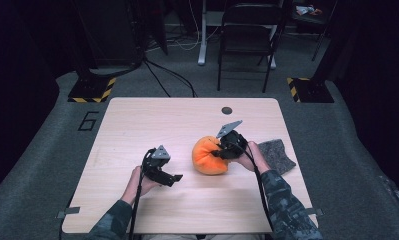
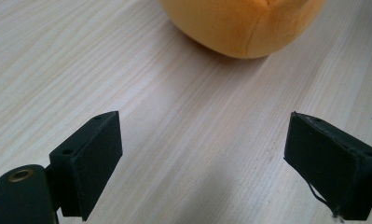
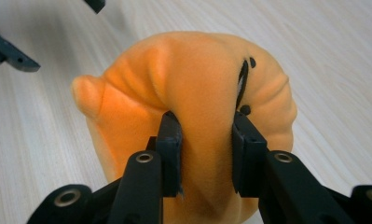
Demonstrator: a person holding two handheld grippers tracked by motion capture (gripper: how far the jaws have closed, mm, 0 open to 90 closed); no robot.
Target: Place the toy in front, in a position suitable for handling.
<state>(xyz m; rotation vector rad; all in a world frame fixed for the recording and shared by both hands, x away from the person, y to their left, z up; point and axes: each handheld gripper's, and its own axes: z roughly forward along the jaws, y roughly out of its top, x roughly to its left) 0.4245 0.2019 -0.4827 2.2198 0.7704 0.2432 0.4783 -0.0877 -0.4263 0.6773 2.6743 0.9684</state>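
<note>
an orange plush toy (image 1: 210,155) sits on the wooden table (image 1: 137,125), right of centre. the right gripper (image 3: 206,154) pinches a soft fold; it looks light and squashy. the left gripper (image 2: 202,158) gapes nearby, holding nothing.

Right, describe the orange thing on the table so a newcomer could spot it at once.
Start at the light wooden table and look right of its middle, near the person's right hand. There sits a round orange plush toy, pinched by the right gripper, which has bunched a fold of its fabric. Its bright orange fuzz sets it apart from the flat grey felt cloth at the table's right edge.
</note>
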